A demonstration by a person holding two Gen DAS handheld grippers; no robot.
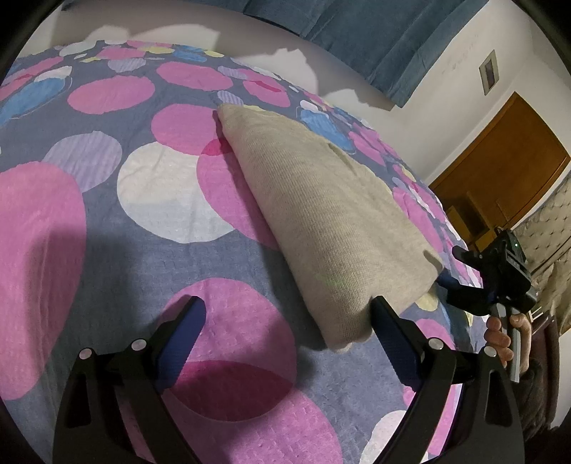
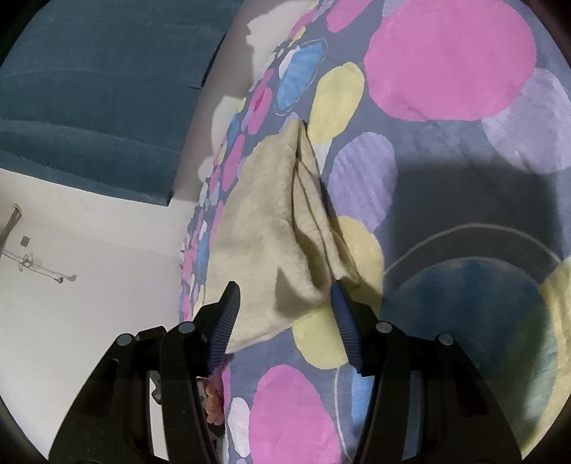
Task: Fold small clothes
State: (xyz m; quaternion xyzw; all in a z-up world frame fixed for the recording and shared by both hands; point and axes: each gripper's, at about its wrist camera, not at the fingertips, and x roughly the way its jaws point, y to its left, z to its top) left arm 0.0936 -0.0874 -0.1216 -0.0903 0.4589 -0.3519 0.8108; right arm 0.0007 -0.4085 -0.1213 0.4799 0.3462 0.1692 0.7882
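Note:
A beige knitted garment (image 1: 321, 214) lies folded into a long narrow shape on a bedspread (image 1: 107, 250) printed with pink, white and lilac circles. My left gripper (image 1: 287, 307) is open at the garment's near end, its right finger against the cloth's edge. My right gripper (image 1: 451, 269) is at the garment's right corner, open, held by a hand (image 1: 499, 339). In the right wrist view the garment (image 2: 257, 221) shows stacked layers, and its near corner sits loose between the open jaws of the right gripper (image 2: 283, 287).
The bedspread (image 2: 446, 196) spreads wide to the left of the garment in the left wrist view. A blue upholstered panel (image 1: 357, 32) runs along the white wall behind the bed. A brown wooden door (image 1: 506, 160) stands at the right.

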